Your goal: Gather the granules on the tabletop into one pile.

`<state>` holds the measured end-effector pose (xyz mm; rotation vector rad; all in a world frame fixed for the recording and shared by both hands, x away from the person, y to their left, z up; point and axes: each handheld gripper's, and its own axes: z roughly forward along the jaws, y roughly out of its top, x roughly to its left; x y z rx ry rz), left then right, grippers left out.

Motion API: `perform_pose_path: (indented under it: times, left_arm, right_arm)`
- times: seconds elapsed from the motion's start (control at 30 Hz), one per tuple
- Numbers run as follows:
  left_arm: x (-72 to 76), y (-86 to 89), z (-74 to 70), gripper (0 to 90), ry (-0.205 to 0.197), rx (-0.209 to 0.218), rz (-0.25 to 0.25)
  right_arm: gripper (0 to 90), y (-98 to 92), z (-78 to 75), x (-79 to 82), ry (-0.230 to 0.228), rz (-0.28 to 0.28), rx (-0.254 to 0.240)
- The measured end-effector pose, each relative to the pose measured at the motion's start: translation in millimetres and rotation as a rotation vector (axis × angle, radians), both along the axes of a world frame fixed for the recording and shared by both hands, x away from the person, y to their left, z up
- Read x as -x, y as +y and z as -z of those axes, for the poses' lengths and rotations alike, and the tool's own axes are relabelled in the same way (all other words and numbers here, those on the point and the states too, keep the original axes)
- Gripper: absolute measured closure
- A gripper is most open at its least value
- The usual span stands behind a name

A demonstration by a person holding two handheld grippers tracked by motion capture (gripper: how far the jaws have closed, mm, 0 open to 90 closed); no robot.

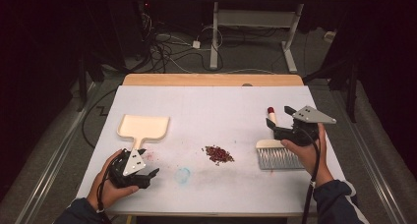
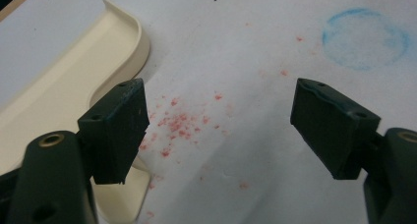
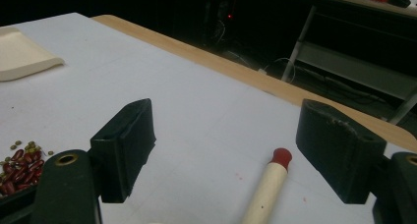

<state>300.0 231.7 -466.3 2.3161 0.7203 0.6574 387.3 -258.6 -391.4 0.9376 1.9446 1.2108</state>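
Both jaws wide: the left hand-held gripper (image 1: pixel 134 171) nears the dustpan (image 1: pixel 143 127) handle, the right hand-held gripper (image 1: pixel 289 130) straddles the brush (image 1: pixel 275 148) handle, apparently to sweep the beans (image 1: pixel 219 154) between them.

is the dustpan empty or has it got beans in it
Empty: the dustpan shows a bare cream tray, while the beans sit piled on the table.

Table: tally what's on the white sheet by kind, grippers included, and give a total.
Dustpan: 1
Brush: 1
Bean pile: 1
Blue ring mark: 1
Grippers: 2, left and right, both open
Total: 6
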Motion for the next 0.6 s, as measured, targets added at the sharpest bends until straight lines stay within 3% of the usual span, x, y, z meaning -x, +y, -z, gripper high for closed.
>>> perform_pose_path:
  times: [0.6]
  left_arm:
    - [0.6,0.3,-0.6,21.1,-0.005,0.003,-0.002]
  right_arm:
    - [22.9,4.7,-9.7,38.0,-0.054,-0.047,0.046]
